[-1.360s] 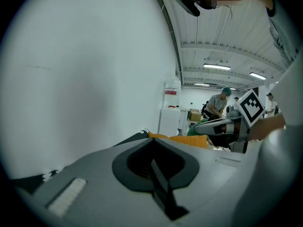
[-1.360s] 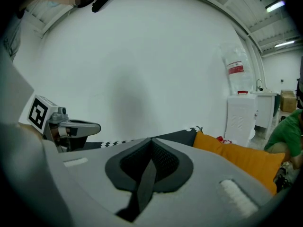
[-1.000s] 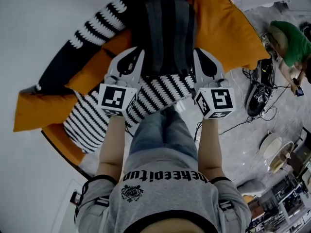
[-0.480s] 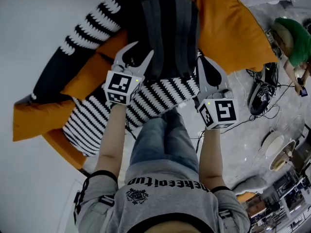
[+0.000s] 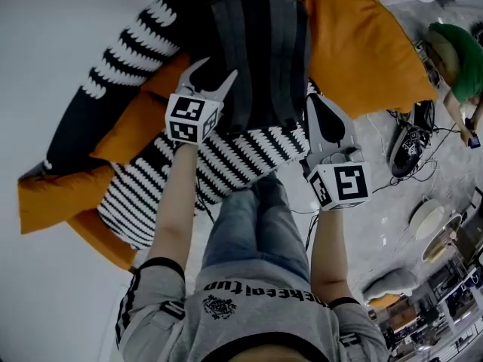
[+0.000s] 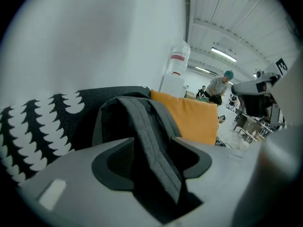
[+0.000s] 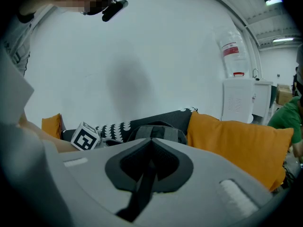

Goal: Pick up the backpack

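The dark grey fabric backpack (image 5: 260, 44) lies flat on a big orange cushion (image 5: 355, 44). It is just ahead of both claws, with its lower end nearest them. The left claw (image 6: 152, 141) stands wide and its jaws have just been opening. One padded grey shoulder strap (image 6: 147, 126) runs lengthwise through the gap, and neither pad presses on it. The right claw (image 7: 151, 140) is drawn narrow. A thin dark webbing strap (image 7: 140, 188) looks pinched between its jaws, and the bag's body rises directly beyond its tips. Behind both claws, toward the person, lies black-and-white scalloped fabric (image 5: 234, 153).

The likeliest trouble is an uneven lift. If the right claw rises while the left is open, the bag hangs from one thin strap, tips toward the left claw and may pull free. The padded strap sits off-centre and slanted in the left gap, so a hasty close could catch only its edge and let it slide out under load. Closing too low risks nipping the cushion cover along with the strap and dragging it up.
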`<move>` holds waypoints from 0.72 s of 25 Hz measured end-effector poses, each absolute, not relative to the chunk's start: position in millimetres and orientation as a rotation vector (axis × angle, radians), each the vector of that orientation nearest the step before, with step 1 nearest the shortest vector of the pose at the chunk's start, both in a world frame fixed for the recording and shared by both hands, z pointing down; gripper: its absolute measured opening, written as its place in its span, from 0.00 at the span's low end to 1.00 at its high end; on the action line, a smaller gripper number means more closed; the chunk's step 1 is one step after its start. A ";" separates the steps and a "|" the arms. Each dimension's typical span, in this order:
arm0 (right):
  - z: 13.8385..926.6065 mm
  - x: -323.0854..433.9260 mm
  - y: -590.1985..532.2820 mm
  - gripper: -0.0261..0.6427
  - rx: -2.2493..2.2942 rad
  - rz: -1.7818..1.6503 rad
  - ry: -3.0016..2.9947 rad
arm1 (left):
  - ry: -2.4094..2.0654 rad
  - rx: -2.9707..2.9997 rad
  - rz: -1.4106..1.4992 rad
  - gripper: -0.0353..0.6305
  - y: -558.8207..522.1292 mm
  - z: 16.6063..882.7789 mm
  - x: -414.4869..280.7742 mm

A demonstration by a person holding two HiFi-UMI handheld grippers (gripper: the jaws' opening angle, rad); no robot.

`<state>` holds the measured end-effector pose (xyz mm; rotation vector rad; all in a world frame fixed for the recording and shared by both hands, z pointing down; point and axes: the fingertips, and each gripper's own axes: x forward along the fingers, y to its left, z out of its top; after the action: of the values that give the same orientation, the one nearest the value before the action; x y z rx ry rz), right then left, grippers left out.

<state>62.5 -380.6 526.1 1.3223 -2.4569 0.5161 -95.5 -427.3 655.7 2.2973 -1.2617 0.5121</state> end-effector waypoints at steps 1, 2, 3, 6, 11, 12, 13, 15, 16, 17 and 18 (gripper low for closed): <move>527.8 62.9 -381.7 0.04 1.322 0.520 -2.455 | -1.256 2.296 0.519 0.43 -430.8 659.4 -94.4; 530.0 63.3 -382.7 0.04 1.324 0.525 -2.453 | -1.248 2.297 0.530 0.43 -434.2 663.8 -92.7; 532.4 63.8 -383.8 0.04 1.325 0.530 -2.451 | -1.239 2.299 0.543 0.44 -437.5 668.9 -90.5; 536.1 64.8 -385.9 0.04 1.326 0.539 -2.441 | -1.216 2.296 0.569 0.45 -447.5 681.6 -84.8; 546.3 62.9 -385.1 0.04 1.310 0.547 -2.431 | -1.214 2.279 0.547 0.46 -464.0 696.5 -82.9; 549.1 62.8 -384.7 0.04 1.308 0.549 -2.431 | -1.214 2.282 0.543 0.46 -467.2 698.0 -81.7; 550.8 62.7 -384.5 0.04 1.304 0.547 -2.428 | -1.212 2.287 0.542 0.46 -470.5 698.3 -80.0; 551.5 62.3 -384.7 0.04 1.295 0.544 -2.422 | -1.207 2.299 0.540 0.46 -476.4 696.9 -75.2; 551.5 62.1 -384.7 0.04 1.292 0.543 -2.421 | -1.204 2.303 0.539 0.46 -478.8 696.5 -72.8; 551.8 61.9 -384.5 0.04 1.292 0.544 -2.420 | -1.201 2.304 0.542 0.46 -480.5 697.0 -70.9; 552.8 61.7 -384.0 0.04 1.292 0.545 -2.421 | -1.199 2.304 0.548 0.46 -481.5 698.4 -69.8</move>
<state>61.7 -384.0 552.8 1.2922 -2.4214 0.5449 -69.8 -481.5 698.4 2.3043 -1.1993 0.5478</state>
